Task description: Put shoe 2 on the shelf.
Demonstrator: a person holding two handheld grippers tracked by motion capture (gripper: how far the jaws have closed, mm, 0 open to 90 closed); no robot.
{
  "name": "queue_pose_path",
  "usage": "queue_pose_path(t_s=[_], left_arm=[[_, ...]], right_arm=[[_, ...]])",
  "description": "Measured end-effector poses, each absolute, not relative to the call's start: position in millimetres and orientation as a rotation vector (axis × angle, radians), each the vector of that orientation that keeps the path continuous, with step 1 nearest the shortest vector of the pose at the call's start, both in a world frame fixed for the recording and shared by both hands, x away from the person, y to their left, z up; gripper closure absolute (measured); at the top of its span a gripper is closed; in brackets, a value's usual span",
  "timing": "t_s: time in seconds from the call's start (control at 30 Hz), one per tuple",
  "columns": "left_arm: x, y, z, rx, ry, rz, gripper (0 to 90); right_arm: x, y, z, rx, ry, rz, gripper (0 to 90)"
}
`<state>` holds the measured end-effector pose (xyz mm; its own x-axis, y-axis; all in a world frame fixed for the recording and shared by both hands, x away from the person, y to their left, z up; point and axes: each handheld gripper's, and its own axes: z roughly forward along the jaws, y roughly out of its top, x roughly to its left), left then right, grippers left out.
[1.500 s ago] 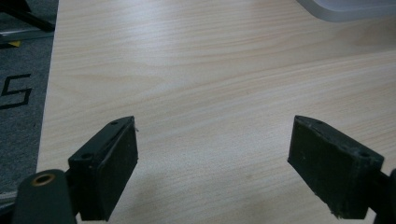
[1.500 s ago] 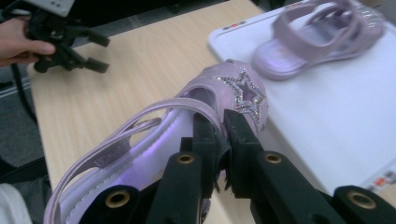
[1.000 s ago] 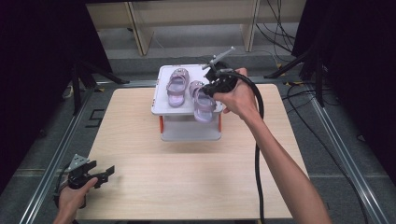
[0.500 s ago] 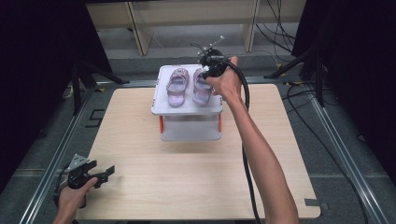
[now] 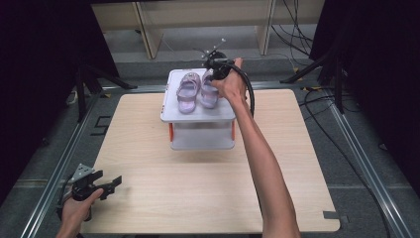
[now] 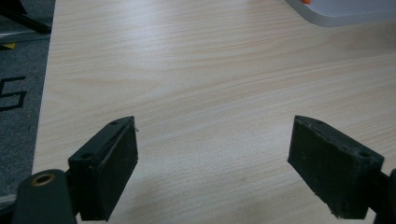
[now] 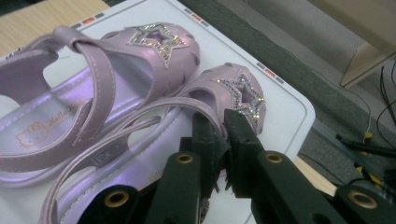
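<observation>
A: Over at the far side of the bench [image 5: 148, 148], up on the white box [image 5: 198, 115]. Right hand-held gripper [image 5: 214, 74] clamped on the strap of the right-hand sandal [image 5: 210, 91].

B: Confirmed from the right gripper view: jaws pinched tight on that thin lilac strap [image 7: 177, 106], just behind the glittery star [image 7: 240, 93] on the toe.

A: And the sandal itself? Sole flat on the box top, by the look of it, near the right rear corner.

B: Sitting just beside its twin, the left-hand sandal [image 5: 187, 92]. Toes of both pointing away, heels toward the near edge. Sides close together; touching or not, hard to say.

A: Right forearm [image 5: 257, 148] stretched long across the bench, cable [image 5: 250, 94] looping off the back of the gripper.

B: Now down to the near left corner. Left hand-held gripper [image 5: 99, 184] held low, right at the bench edge, in the left hand [image 5: 74, 210].

A: Released, that one. Jaws spread wide in the left gripper view, nothing but bare wood grain between the pads [image 6: 109, 172].

B: Well apart from the box and both sandals. Just a grey corner of the box [image 6: 341, 11] peeking in at the top right of that view.
</observation>
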<state>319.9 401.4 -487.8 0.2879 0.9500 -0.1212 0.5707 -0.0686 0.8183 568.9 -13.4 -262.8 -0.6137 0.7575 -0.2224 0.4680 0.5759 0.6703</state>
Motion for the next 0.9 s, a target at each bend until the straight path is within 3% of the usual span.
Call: queue_pose_path(t_s=[0.4,0.9], left_arm=[[319,401,-487,1.762,1.399,0.588,15.1],[320,401,-487,1.765,1.400,0.587,15.1]], right_arm=[[566,-3,-272,0.925,2.353,0.778,76.7],[542,-25,-257,0.953,2.320,0.933,53.4]])
